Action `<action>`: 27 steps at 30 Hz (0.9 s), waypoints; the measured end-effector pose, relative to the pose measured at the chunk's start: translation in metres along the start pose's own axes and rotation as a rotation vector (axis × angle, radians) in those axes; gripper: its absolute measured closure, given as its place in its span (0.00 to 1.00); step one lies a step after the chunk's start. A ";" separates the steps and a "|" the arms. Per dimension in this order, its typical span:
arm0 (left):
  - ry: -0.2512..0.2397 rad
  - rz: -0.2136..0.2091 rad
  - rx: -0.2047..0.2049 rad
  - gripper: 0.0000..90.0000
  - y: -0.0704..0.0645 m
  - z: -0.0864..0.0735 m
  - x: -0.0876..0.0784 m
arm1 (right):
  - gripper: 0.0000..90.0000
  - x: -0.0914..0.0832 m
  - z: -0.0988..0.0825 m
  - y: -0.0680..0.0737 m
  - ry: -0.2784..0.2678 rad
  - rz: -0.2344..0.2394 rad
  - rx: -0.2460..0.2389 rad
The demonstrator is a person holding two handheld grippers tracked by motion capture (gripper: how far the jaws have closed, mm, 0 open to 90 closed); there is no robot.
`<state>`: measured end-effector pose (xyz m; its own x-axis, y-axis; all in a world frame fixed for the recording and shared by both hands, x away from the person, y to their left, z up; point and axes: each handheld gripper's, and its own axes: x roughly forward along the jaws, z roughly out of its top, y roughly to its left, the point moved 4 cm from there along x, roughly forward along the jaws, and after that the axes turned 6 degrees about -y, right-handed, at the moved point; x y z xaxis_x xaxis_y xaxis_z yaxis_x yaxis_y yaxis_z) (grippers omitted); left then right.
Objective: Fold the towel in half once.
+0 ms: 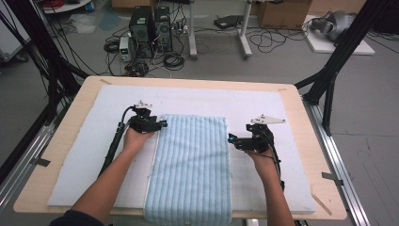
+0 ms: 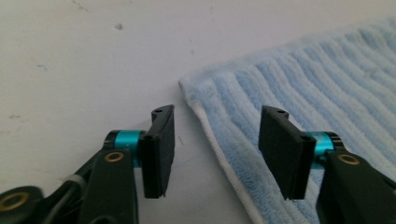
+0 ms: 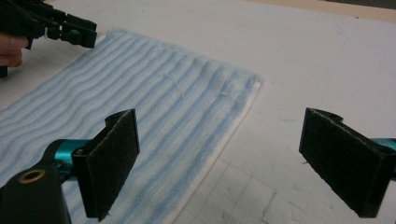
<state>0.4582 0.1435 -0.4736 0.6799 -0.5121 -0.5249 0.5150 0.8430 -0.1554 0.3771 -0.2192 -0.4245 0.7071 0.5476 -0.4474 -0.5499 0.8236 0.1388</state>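
Note:
A folded light-blue striped towel (image 1: pixel 193 165) lies lengthwise on the white mat (image 1: pixel 89 160), its near end reaching the table's front edge. My left gripper (image 1: pixel 162 125) sits at the towel's far left corner. In the left gripper view its jaws (image 2: pixel 222 154) stand apart, one over the mat and one over the towel (image 2: pixel 327 84), with the white hem between them and not pinched. My right gripper (image 1: pixel 231 139) is at the towel's right edge, open wide (image 3: pixel 229 163), one jaw over the towel (image 3: pixel 154 107), the other over the mat. The left gripper (image 3: pixel 70 30) shows far off.
The wooden table (image 1: pixel 301 117) frames the mat, with bare mat left and right of the towel. Black frame struts (image 1: pixel 329 80) rise at both far corners, and metal rails (image 1: pixel 343 165) run along the sides. Computer towers (image 1: pixel 150 30) and cables lie on the floor beyond.

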 end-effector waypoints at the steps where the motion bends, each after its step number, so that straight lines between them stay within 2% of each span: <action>1: -0.001 0.016 0.030 0.56 -0.001 -0.001 0.001 | 0.13 0.001 0.000 0.000 0.006 -0.001 0.002; 4: 0.011 0.059 0.095 0.66 -0.003 -0.001 0.000 | 0.13 0.005 -0.001 -0.001 0.015 -0.013 -0.008; 5: 0.008 0.064 0.091 0.68 -0.002 -0.001 0.000 | 0.13 0.007 -0.001 -0.002 0.019 -0.022 -0.008; 9: 0.003 0.026 0.103 0.91 -0.007 -0.002 0.001 | 0.13 0.017 0.002 -0.004 0.035 -0.054 0.000; 10: 0.002 0.029 0.108 0.96 -0.008 -0.002 0.001 | 0.13 0.021 0.003 -0.003 0.047 -0.053 0.003; 11: 0.002 0.028 0.101 0.97 -0.008 -0.002 0.001 | 0.17 0.025 0.005 -0.004 0.058 -0.056 -0.005; 14: -0.006 0.008 0.027 0.98 -0.005 -0.001 0.002 | 0.37 0.036 0.009 -0.005 0.092 -0.067 -0.007; 16: -0.002 -0.002 0.015 0.98 -0.003 -0.001 0.001 | 0.45 0.046 0.011 -0.007 0.112 -0.087 -0.009; 20: -0.003 -0.014 -0.010 0.98 -0.001 -0.001 0.001 | 0.54 0.068 0.013 -0.012 0.165 -0.122 -0.006; 22: -0.007 -0.018 -0.023 0.98 -0.001 -0.001 0.001 | 0.55 0.077 0.012 -0.016 0.195 -0.136 0.003; 24: -0.006 -0.024 -0.031 0.98 0.001 -0.001 0.001 | 0.56 0.086 0.009 -0.016 0.227 -0.143 0.012; 27: -0.008 -0.036 -0.050 0.98 0.002 -0.001 0.001 | 0.63 0.098 0.005 -0.013 0.265 -0.136 -0.007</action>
<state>0.4601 0.1451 -0.4752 0.6659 -0.5434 -0.5112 0.5128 0.8310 -0.2155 0.4559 -0.1749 -0.4653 0.6344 0.3734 -0.6768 -0.4616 0.8853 0.0557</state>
